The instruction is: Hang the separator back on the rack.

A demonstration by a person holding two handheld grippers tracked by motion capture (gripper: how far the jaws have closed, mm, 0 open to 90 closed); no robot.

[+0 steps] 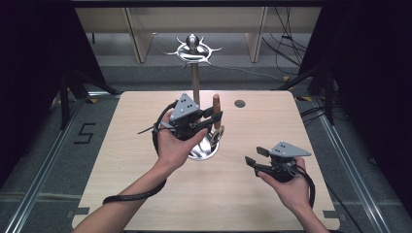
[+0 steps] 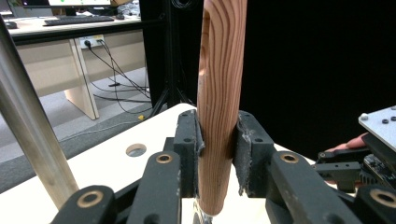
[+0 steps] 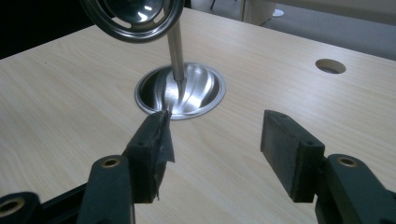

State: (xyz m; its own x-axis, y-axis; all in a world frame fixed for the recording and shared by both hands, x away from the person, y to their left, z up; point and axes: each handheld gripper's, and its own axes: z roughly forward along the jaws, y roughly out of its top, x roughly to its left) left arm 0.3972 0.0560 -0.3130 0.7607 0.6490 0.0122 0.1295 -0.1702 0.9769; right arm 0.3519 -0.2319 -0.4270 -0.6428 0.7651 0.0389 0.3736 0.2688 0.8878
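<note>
**A:** ok so what's nearest the camera on the pale wooden table?

**B:** The right gripper, held low over the tabletop on the near right side of the shiny round metal stand base. Its jaws are spread wide apart with nothing between them. In the right gripper view the black pads point toward that base, clearly short of it.

**A:** and the left one?

**B:** The left gripper is lifted above the base, just on its near left side. It's clamped tight on a reddish-brown wooden handle with visible grain, which stands nearly upright between the jaws. The left gripper view shows both pads pressed against the wood and a bit of metal at the handle's lower end; can't tell what it belongs to.

**A:** further back?

**B:** A thin steel pole rises from the base, topped by a chrome ring with curved hooks. Beyond the base, a round cable hole sits in the tabletop.
</note>
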